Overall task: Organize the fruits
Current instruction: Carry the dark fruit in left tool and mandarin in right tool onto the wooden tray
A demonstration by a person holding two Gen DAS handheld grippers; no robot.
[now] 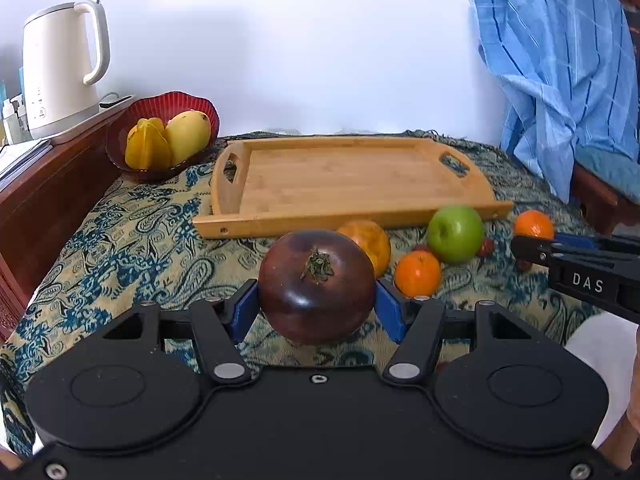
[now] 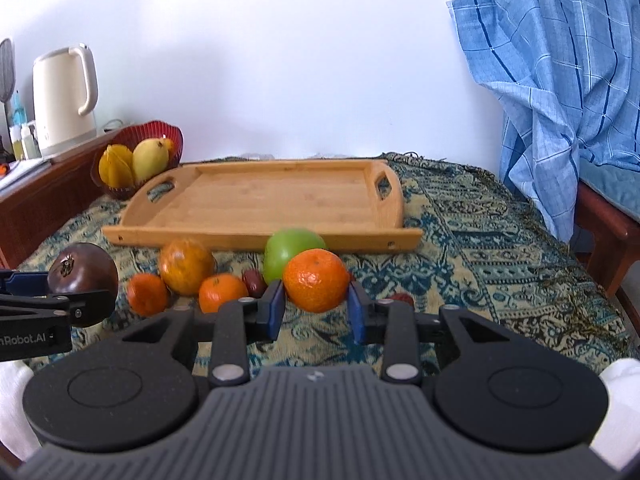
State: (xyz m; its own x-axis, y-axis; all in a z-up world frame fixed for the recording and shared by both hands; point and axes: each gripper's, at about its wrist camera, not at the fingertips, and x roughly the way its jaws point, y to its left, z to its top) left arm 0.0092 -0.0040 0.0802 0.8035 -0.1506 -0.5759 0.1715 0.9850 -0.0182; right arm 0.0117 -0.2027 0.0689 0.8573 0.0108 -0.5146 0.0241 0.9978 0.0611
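While gripped (both tools (image 1: pixel 316 304)): fruit (image 1: pixel 316 284).

It looked like a lived-in home room. A paisley cloth (image 1: pixel 120 240) covered the desk, a white electric kettle (image 1: pixel 60 68) stood on a dark wooden sideboard (image 1: pixel 48 184), a red fruit bowl (image 1: pixel 160 112) sat beside it, and a blue checked cloth (image 2: pixel 560 92) hung over wooden furniture.

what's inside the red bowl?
The red bowl holds a yellow star fruit and a mango, side by side. Anything beneath or behind them is hidden.
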